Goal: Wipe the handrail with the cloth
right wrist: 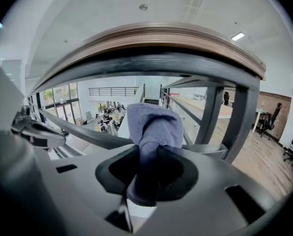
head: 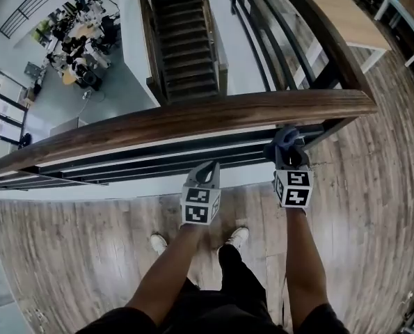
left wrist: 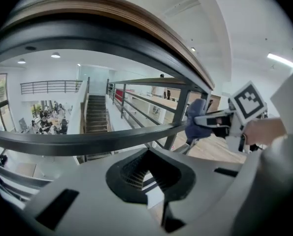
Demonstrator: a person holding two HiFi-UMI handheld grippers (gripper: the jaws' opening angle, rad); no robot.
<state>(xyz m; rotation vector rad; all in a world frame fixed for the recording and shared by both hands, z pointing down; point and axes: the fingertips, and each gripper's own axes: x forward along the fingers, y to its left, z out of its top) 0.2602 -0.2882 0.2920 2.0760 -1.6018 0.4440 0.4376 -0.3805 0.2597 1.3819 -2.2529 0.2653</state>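
The wooden floor (head: 360, 207) of an upper level ends at a long wooden handrail (head: 193, 120). Beyond it a staircase (head: 186, 40) goes down to a lower hall. The right gripper (head: 287, 147) has its jaws pressed on a blue-grey cloth (right wrist: 153, 127) and is close under the handrail, with dark metal bars (head: 158, 160) in front of it. To its left, the left gripper (head: 208, 167) has its jaws together and holds nothing.

Blue-grey cloth (right wrist: 153, 127); brown wood-grain handrail (head: 193, 120).

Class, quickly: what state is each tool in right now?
Left tool: closed, empty.
Right tool: closed on the blue cloth.
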